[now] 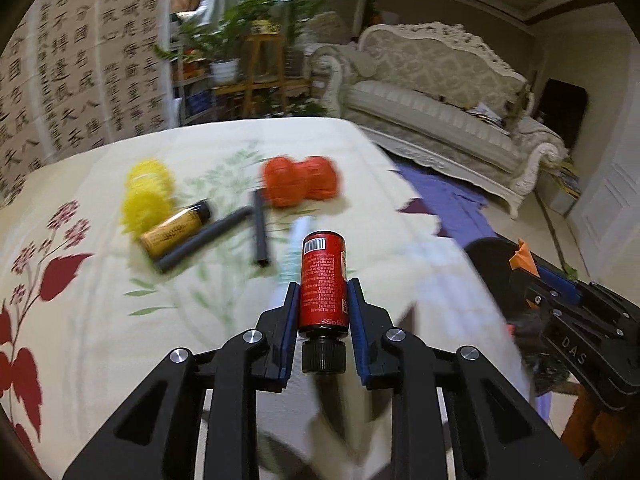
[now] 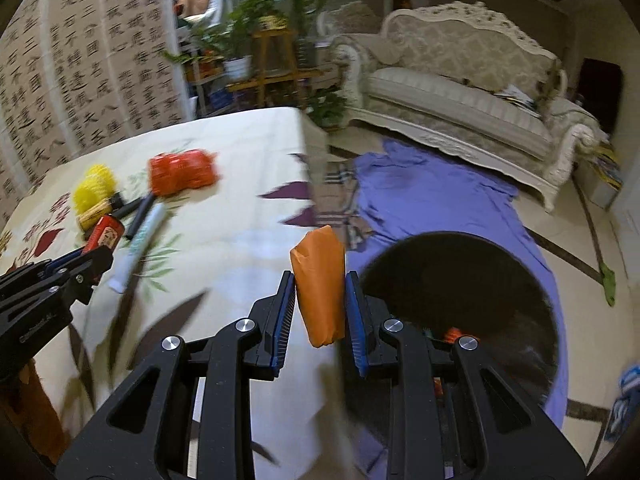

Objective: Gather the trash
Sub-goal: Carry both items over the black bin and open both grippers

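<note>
On the far left of the floral tablecloth (image 1: 100, 320) lies the trash not yet gathered: two yellow crumpled balls (image 1: 148, 196), a yellow-labelled bottle with a black cap (image 1: 176, 228) on its side, two dark sticks (image 1: 224, 236) crossed over one another, and past them an orange-red wrapped package (image 1: 302, 182). A pale tube (image 2: 138, 246) lies nearer the table edge (too blurred to name better). They lie bunched together, probably so each gripper can pick from one spot.

The left gripper (image 1: 322, 292) is closed on a red bottle (image 1: 323, 280), its blue pads pressing the label on both sides, black cap pointing back toward the camera; gripping the body mid-length keeps the bottle from swinging as it is carried.

Further right, the right gripper (image 2: 320, 284) is clamped on an orange crumpled wrapper (image 2: 320, 284), which bulges above and below the pads since it is soft. It hovers at the table's edge, just beside the black bin (image 2: 460, 280) on the purple cloth (image 2: 432, 192) on the floor. The bin sits low and close, so I judge the wrapper is about to be dropped in, with the bottle next.
</note>
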